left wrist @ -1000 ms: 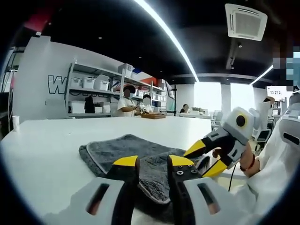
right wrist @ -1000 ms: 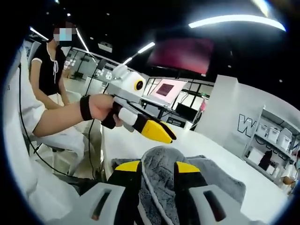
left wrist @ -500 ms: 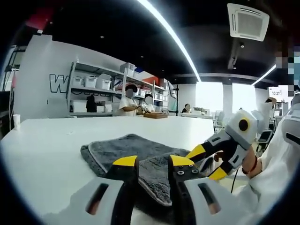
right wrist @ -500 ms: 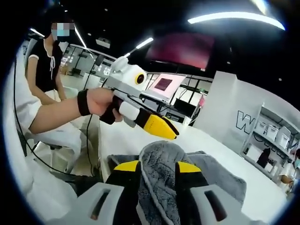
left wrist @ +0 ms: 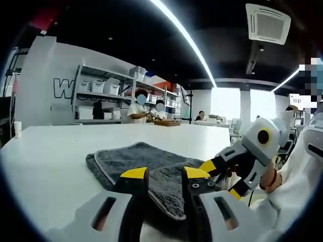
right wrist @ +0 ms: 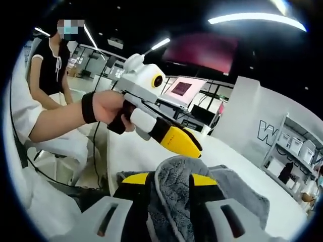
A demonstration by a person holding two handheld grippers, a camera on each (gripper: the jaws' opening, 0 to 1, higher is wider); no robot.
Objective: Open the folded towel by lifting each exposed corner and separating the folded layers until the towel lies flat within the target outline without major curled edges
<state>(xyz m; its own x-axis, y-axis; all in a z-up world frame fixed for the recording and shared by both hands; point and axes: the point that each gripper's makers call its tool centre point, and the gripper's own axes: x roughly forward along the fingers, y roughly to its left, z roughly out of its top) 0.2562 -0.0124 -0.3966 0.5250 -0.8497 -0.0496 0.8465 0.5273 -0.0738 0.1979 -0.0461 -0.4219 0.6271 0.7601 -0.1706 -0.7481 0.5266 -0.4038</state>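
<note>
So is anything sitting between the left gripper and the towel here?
Nothing visible. The left gripper points straight at the near edge of the grey towel on the white table. The right gripper already pinches a raised fold.

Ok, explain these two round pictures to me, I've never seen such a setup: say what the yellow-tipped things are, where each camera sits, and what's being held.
There is no robot here. A person holds a hand tool in each hand, each ending in a two-jaw claw with yellow tips, and a fisheye camera rides on each tool, looking forward along its jaws.

The left gripper view looks from the left claw across a white table. On it lies a grey towel, still folded. The right claw comes in from the right, at the towel's near edge.

The right gripper view looks from the right claw, whose jaws are closed on a raised fold of the towel. The left claw, held in a hand, hovers just above it. Whether the left claw grips anything I can't tell.
</note>
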